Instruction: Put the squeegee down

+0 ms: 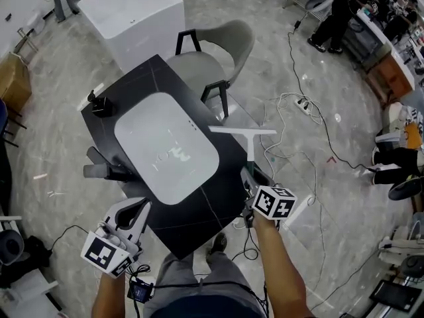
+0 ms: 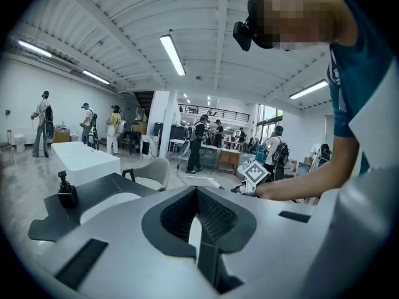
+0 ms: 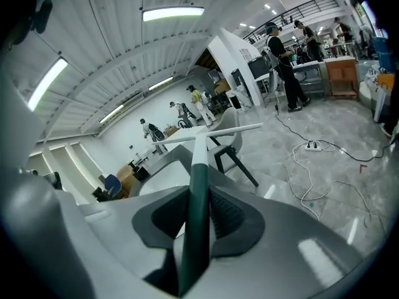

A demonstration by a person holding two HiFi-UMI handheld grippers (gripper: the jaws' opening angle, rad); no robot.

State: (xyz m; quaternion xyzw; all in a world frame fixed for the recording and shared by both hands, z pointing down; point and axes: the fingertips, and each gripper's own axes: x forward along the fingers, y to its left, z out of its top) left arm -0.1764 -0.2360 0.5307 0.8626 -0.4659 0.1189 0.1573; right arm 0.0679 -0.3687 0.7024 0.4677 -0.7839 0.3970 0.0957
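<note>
- Squeegee [image 1: 250, 140]: we see a T-shaped tool, with a slim white blade bar, a white neck and a dark green handle.
- Pose: in the head view the bar lies across from 9 to 3 o'clock, and the handle runs from its middle back toward 6 o'clock. In the right gripper view the bar tilts, its 3 o'clock end higher.
- State: off the surface, its green handle clamped between the jaws of the right gripper [image 1: 256, 179].
- Place: at the 3 o'clock edge of the black table [image 1: 218, 197], with the bar reaching out past that edge.
</note>
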